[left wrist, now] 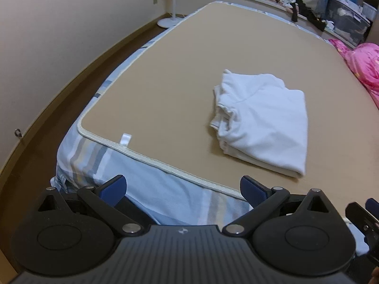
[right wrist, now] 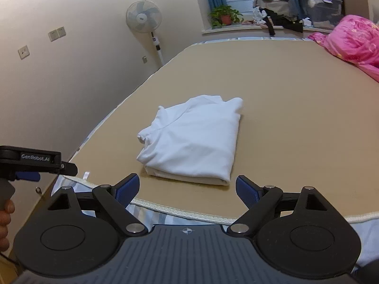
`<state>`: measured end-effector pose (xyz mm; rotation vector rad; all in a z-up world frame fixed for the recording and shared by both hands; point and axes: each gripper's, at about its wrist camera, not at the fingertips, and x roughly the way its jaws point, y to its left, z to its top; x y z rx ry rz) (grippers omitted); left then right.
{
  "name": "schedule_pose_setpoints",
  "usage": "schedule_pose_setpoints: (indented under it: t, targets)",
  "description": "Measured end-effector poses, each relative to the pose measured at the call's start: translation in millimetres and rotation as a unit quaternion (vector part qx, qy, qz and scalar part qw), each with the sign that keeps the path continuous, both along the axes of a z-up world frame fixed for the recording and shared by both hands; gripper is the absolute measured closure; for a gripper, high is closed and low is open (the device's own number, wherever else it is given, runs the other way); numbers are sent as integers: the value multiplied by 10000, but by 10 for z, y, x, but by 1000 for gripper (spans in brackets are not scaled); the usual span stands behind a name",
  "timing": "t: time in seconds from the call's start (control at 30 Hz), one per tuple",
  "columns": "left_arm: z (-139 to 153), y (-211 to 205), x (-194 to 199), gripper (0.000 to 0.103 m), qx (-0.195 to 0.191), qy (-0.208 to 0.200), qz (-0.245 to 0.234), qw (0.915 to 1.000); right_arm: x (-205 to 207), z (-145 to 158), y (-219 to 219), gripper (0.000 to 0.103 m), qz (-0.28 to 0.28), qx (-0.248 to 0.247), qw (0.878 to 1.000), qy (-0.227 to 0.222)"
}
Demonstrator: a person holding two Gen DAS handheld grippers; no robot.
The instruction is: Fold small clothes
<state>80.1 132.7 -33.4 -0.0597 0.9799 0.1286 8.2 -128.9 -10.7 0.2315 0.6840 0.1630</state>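
cut off: pink quilt (right wrist: 350, 40), right edge | unreadable: white tag (left wrist: 124, 139) on mat (left wrist: 177, 71)

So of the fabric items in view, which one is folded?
The white garment, a neat flat rectangle on the tan mat. The pink quilt lies bunched at the bed's far side, and the windowsill clothes are a loose heap.

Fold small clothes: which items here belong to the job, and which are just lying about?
Job: white garment, folded on the tan mat; left gripper and right gripper, both open, empty.

Lying about: fan, plant, pink quilt, clothes pile.
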Motion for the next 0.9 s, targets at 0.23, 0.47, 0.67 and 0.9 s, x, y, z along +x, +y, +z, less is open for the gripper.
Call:
schedule_pose_setpoints:
  t: [0.23, 0.47, 0.67, 0.9]
  targets:
    - [4, -55, 76, 1, 107, 30, 8, 9999, 29, -63, -69, 14, -102, 162, 9998, 48]
    - [-82, -160, 242, 1, 123, 69, 34, 9999, 193, -196, -200, 14, -159, 450, 9982, 354]
    - [-154, -358, 407, 1, 148, 113, -154, 9997, 341, -249, -293, 14, -247, 434, 9977, 461]
    - [-262, -545, 644, 1, 277, 197, -251, 9991, 593, -338, -413, 14, -303, 399, 9972, 547]
